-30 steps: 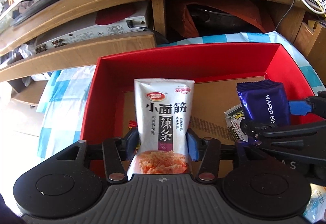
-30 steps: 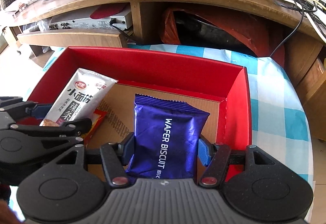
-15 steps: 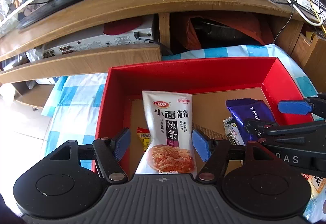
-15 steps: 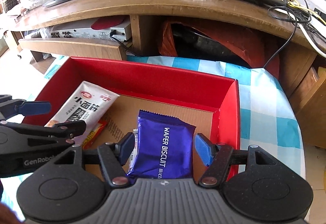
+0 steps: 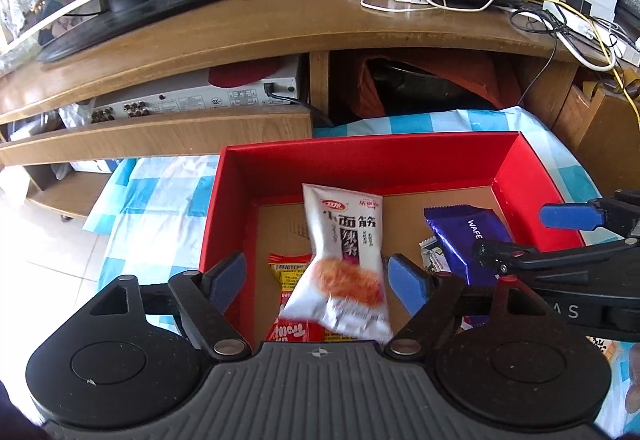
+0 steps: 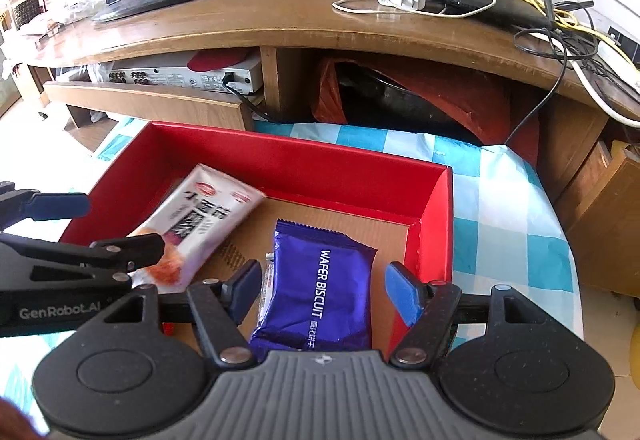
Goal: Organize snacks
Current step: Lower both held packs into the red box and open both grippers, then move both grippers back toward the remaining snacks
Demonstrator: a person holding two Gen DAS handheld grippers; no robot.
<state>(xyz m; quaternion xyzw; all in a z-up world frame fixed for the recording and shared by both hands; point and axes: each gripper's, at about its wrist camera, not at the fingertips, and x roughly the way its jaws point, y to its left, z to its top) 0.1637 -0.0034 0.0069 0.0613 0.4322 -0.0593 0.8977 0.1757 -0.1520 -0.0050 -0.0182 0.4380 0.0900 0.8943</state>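
Looking down along my left gripper (image 5: 316, 274), I see its jaws spread with the white spicy-strip packet (image 5: 344, 260) between them, and neither blue pad touches it; they have just been opening. That packet lies in the red box (image 5: 360, 159) on the cardboard floor, its long axis running away from me, printed top toward the far wall and leaning a little left, its near end blurred. It overlaps a red-and-yellow packet (image 5: 286, 272) beneath it.

My right gripper (image 6: 320, 290) is released too, its jaws having just been opening, with the purple wafer biscuit pack (image 6: 320, 288) lying free between the pads. This pack sits near the box's right wall, long axis pointing away from me and tilted slightly left at the far end, its lettering running lengthwise. A small white wrapper (image 6: 266, 280) peeks out at its left edge. The box rests on a blue checked cloth (image 6: 500, 232).
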